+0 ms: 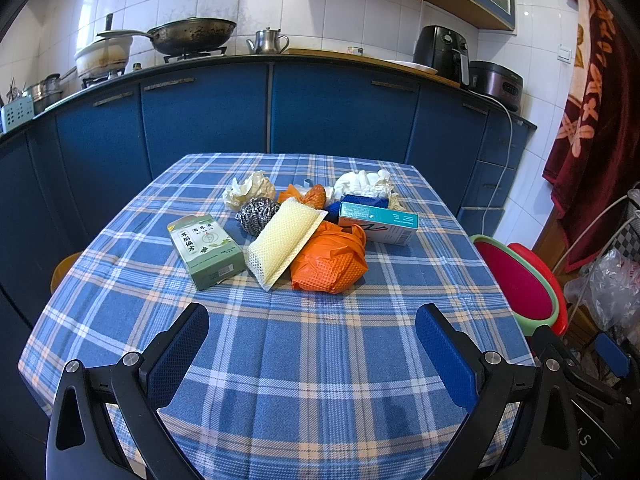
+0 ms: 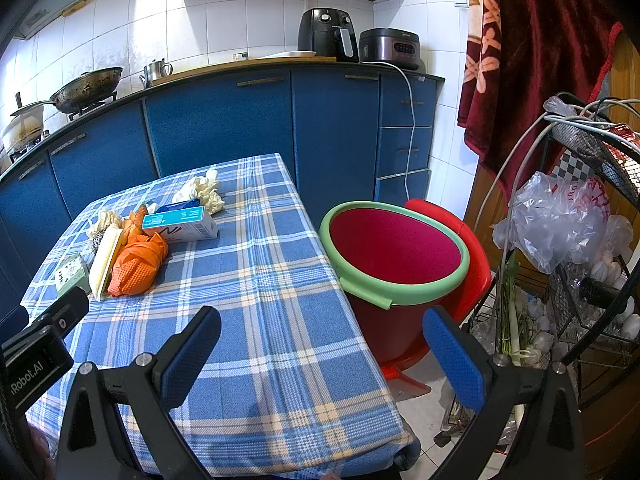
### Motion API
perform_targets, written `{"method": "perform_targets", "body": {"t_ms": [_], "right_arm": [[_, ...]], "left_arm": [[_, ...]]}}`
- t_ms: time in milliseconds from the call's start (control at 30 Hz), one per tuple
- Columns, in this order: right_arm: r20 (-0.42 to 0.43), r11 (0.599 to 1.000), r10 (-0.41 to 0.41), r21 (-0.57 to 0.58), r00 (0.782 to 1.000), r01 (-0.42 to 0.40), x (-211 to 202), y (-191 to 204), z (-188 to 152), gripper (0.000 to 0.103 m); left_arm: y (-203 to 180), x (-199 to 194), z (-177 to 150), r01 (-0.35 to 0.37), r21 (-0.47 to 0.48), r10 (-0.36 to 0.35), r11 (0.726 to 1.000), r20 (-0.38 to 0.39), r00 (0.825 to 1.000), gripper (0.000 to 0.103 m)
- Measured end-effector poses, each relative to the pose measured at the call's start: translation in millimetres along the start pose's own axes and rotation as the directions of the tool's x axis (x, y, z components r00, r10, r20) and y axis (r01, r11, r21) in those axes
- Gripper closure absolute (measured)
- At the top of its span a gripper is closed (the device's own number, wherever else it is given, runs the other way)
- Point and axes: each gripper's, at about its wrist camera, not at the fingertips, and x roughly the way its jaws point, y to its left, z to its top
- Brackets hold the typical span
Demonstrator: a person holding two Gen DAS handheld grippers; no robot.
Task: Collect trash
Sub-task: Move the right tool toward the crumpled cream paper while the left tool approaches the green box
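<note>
Trash lies in a heap mid-table: a green box (image 1: pixel 206 252), a yellow mesh sponge (image 1: pixel 282 238), an orange crumpled bag (image 1: pixel 330 262), a steel scourer (image 1: pixel 256 212), a teal-and-white box (image 1: pixel 378 224), and crumpled paper (image 1: pixel 250 192). My left gripper (image 1: pixel 312 354) hangs open over the table's near part, short of the heap, holding nothing. My right gripper (image 2: pixel 322 356) is open too, over the table's right edge. A red bucket with a green rim (image 2: pixel 394 248) stands just right of the table. The orange bag (image 2: pixel 138 266) and teal box (image 2: pixel 180 224) also show in the right wrist view.
The table wears a blue plaid cloth (image 1: pixel 280 380). Blue kitchen cabinets (image 1: pixel 208 112) run behind it, with pans, a kettle and appliances on the counter. A wire rack (image 2: pixel 580 240) with plastic bags stands at the far right. A red blanket (image 2: pixel 532 60) hangs above it.
</note>
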Motion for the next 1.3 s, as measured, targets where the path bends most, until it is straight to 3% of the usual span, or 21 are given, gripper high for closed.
{"method": "perform_targets", "body": {"t_ms": [433, 867, 1300], "right_arm": [[-0.002, 1.000, 0.007, 0.003, 1.000, -0.007, -1.4, 0.6, 3.3, 0.000], [0.028, 0.994, 0.109, -0.033, 0.994, -0.108, 8.6, 17.7, 27.7, 0.000], [-0.087, 0.980, 0.186, -0.058, 0.979, -0.191, 62.2, 52.5, 61.9, 0.000]], "left_arm": [[2.3, 1.2, 1.1, -0.004, -0.006, 0.004, 1.000, -0.004, 1.000, 0.000], [32.0, 11.2, 19.5, -0.061, -0.041, 0.061, 0.997, -0.019, 0.998, 0.000], [81.9, 46.1, 48.5, -0.150, -0.080, 0.145, 0.985, -0.074, 0.987, 0.000]]}}
